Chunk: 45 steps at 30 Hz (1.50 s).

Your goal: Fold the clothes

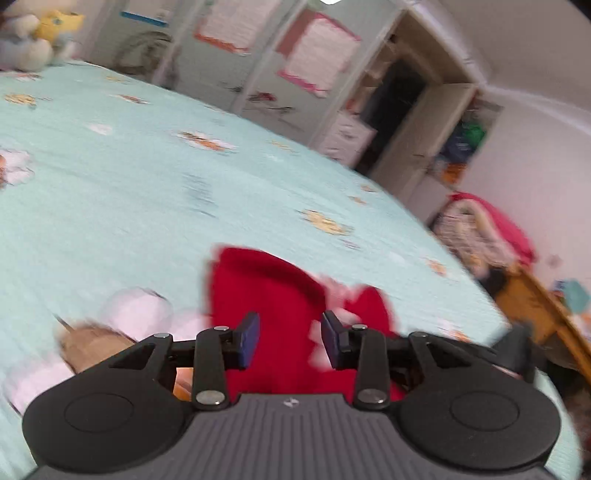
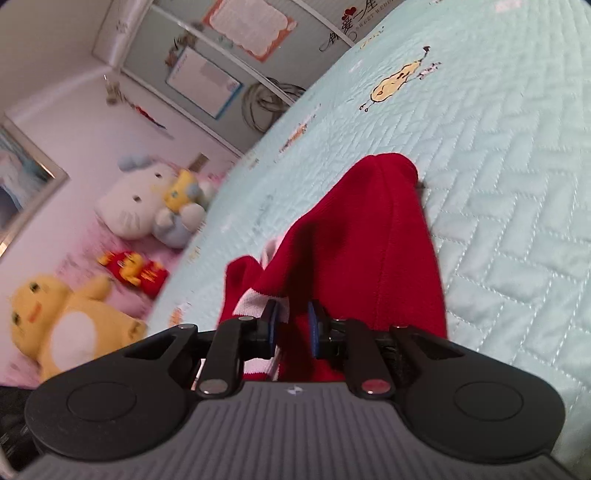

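right tool pinches the red garment; left tool parted, gripping nothing; "sweet" lettering.

Plush toys sit beside the pale-green quilted bedspread.

Both handheld units look the same: left gripper and right gripper each have a grey ribbed body with a tiny white logo at bottom centre, 2 round black discs at the lower corners, black link arms with silver pivot screws, and blue pads. The right one has 1 red screw.
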Available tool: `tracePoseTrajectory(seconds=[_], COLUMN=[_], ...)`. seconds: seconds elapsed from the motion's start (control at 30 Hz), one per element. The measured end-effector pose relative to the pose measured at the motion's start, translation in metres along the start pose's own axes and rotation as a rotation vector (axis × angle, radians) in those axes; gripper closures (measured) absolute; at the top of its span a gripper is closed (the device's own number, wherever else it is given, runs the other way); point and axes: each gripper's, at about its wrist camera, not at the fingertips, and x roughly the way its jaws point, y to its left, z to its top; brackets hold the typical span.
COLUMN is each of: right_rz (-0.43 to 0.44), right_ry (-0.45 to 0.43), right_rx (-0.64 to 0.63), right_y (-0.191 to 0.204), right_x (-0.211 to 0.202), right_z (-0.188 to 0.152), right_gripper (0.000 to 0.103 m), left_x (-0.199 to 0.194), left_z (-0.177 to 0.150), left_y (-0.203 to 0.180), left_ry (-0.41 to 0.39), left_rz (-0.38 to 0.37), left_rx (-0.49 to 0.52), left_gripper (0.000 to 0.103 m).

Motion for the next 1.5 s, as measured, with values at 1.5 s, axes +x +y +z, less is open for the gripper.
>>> tracePoseTrajectory(seconds=[1.5], right_rz=[0.036], right_ry=[-0.164], right_rx=[0.050], right_y=[-0.018], right_x=[-0.026], right_z=[0.021], right_gripper=[0.053], left_x=[0.066], left_z=[-0.035], left_y=[-0.093], left_ry=[0.117], left_rz=[0.012], left_rx=[0.504], left_gripper=[0.091])
